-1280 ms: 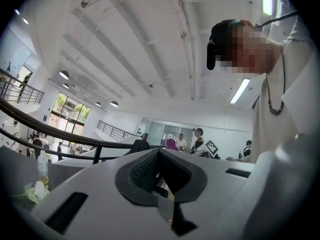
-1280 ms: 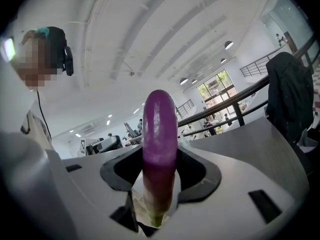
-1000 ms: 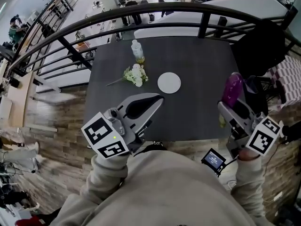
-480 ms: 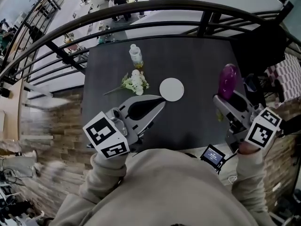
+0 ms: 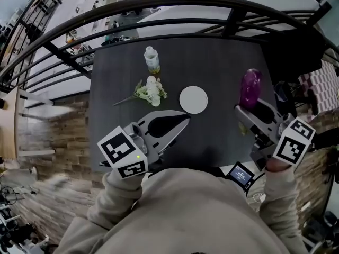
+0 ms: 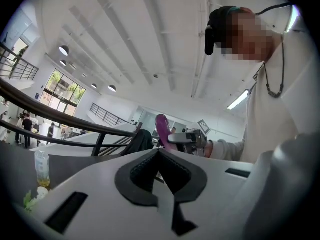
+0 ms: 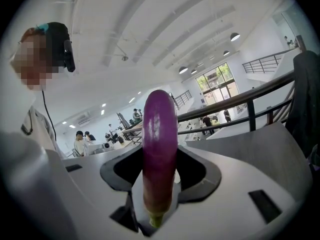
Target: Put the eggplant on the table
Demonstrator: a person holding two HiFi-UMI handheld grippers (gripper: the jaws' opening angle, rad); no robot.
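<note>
A bottle (image 5: 152, 59) is set on the desk (image 5: 222, 67) behind flowers (image 5: 150, 90); a plate (image 5: 193, 100) is laid right of them.

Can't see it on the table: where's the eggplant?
The eggplant stands clamped in the right gripper at the head view's right, over the table's right side, right of the white disc.

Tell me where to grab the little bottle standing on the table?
Around the middle of its body, I'd say. The bottle stands upright with round sides, so a level pinch should fit it. Come from the bare stretch of table on its right in the head view, because the flowers lie just in front.
</note>
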